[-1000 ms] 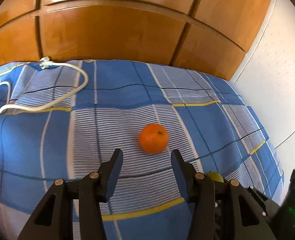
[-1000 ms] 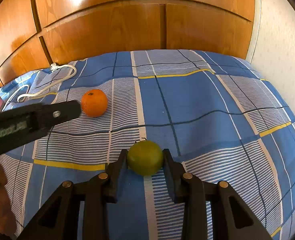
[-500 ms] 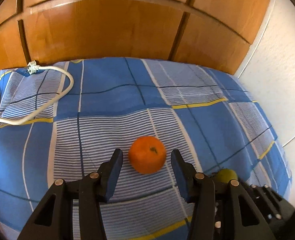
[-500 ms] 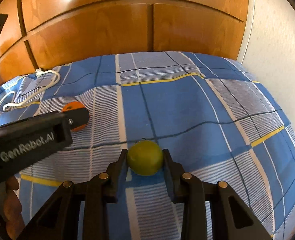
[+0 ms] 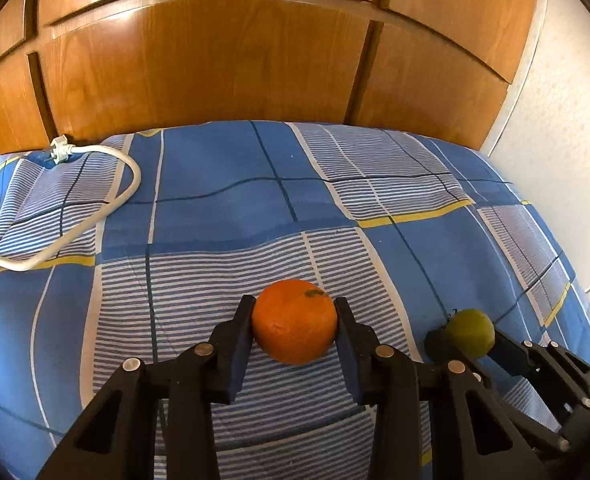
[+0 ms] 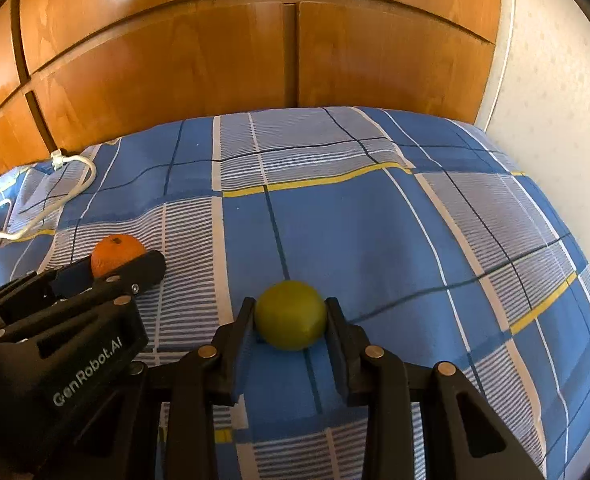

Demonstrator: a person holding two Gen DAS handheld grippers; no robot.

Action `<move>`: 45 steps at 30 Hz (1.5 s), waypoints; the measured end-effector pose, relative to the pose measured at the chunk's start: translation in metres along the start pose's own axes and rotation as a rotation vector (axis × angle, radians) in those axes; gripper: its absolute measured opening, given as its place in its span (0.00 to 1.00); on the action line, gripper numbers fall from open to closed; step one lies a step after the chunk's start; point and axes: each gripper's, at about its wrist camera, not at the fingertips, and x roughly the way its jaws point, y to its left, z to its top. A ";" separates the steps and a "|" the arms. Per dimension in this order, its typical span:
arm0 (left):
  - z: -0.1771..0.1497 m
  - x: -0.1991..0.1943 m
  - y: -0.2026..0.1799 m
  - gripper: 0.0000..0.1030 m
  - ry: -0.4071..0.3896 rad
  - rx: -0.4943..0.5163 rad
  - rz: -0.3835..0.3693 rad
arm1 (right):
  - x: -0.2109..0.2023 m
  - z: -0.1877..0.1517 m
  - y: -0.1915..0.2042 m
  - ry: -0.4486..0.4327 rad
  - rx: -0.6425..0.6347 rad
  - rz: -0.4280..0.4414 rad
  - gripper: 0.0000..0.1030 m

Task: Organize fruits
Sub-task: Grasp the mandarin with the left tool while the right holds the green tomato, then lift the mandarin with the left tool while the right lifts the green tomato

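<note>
The left tool (image 5: pixel 295 322), a black plastic two-finger clamp, is gripping the round orange fruit with a dimpled, matte peel (image 5: pixel 294 321). Its two flat fingers are pressing on the fruit's opposite sides, spread only as wide as the fruit itself. The small green-brown stem scar is facing up and slightly right. In the right wrist view the same left tool (image 6: pixel 135 268) is showing at the left edge, its body carrying pale lettering, with the orange fruit (image 6: pixel 115 254) peeking above its fingers.

The right tool (image 6: pixel 290 322) is closing on the smooth, round yellow-green fruit (image 6: pixel 290 315), both fingers touching its sides, the gap matching the fruit's width. In the left wrist view this green fruit (image 5: pixel 470 331) is sitting to the right of the orange one, near it but apart, held between the right tool's dark fingers.

Both fruits are sitting low over the bed covered in a blue, white-striped checked cloth with thin yellow and dark lines (image 5: pixel 235 184); the fabric is lying in soft folds. A white, round-section power cable with a plug at its end (image 5: pixel 95 220) is curling across the far left of the bed. Glossy orange-brown wooden wardrobe panels (image 5: pixel 215 68) are standing behind the bed, and a pale textured wall (image 5: pixel 555 140) is running along the right.
</note>
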 end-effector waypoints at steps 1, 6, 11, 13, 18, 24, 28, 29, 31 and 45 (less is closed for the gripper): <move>0.000 0.000 0.000 0.37 0.000 0.001 0.001 | 0.001 0.001 0.001 0.001 -0.008 -0.001 0.35; 0.001 -0.001 -0.002 0.37 0.004 0.009 0.012 | 0.002 0.001 0.002 -0.006 -0.007 0.004 0.35; -0.003 -0.010 0.002 0.36 0.010 -0.004 0.070 | 0.002 0.001 0.001 -0.013 -0.004 0.008 0.35; -0.008 -0.017 0.006 0.36 0.012 -0.011 0.085 | 0.002 0.000 0.000 -0.016 -0.002 0.010 0.35; -0.032 -0.041 0.021 0.36 0.014 -0.047 0.109 | 0.003 0.001 0.000 -0.021 0.001 0.013 0.34; -0.066 -0.070 0.032 0.36 0.005 -0.083 0.143 | 0.002 0.001 0.000 -0.024 0.000 0.014 0.34; -0.087 -0.090 0.041 0.36 -0.009 -0.132 0.163 | 0.002 0.000 0.000 -0.025 0.003 0.018 0.34; -0.092 -0.094 0.044 0.36 -0.013 -0.143 0.165 | 0.002 0.000 0.000 -0.026 0.002 0.018 0.34; -0.102 -0.103 0.048 0.36 -0.019 -0.159 0.169 | 0.001 0.001 0.001 -0.024 -0.002 0.017 0.33; -0.153 -0.145 0.051 0.36 -0.068 -0.106 0.195 | -0.050 -0.060 0.048 -0.002 -0.180 0.132 0.32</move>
